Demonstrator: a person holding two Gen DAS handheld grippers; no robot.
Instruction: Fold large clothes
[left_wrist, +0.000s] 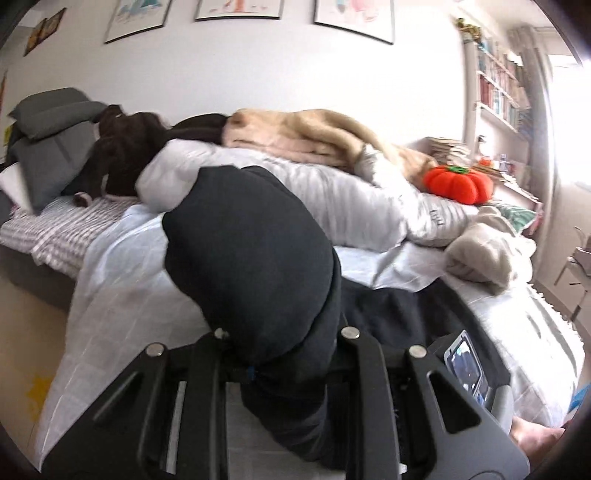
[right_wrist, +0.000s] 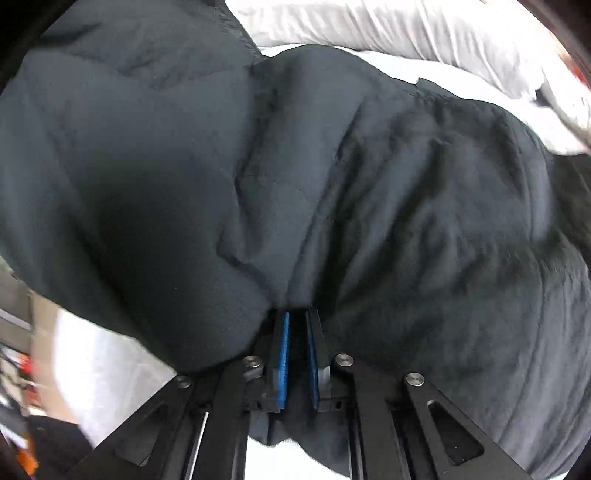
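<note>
A large black padded garment (left_wrist: 251, 251) rises in a puffed fold off the bed and drapes over my left gripper (left_wrist: 280, 347). The cloth hides the fingertips, and the jaws look shut on it. More of the garment lies flat on the sheet to the right. In the right wrist view the same black garment (right_wrist: 369, 184) fills the frame. My right gripper (right_wrist: 297, 314) points down into it, its blue pads (right_wrist: 284, 350) nearly together and a bunch of the cloth pinched at their tips.
The bed has a pale blue checked sheet (left_wrist: 122, 280), a white duvet (left_wrist: 332, 192), a beige blanket (left_wrist: 314, 136), an orange plush pumpkin (left_wrist: 458, 182), a dark brown plush (left_wrist: 125, 155) and grey pillows (left_wrist: 48, 118). A beige cloth (left_wrist: 484, 251) lies at right; bookshelves (left_wrist: 498, 85) stand behind.
</note>
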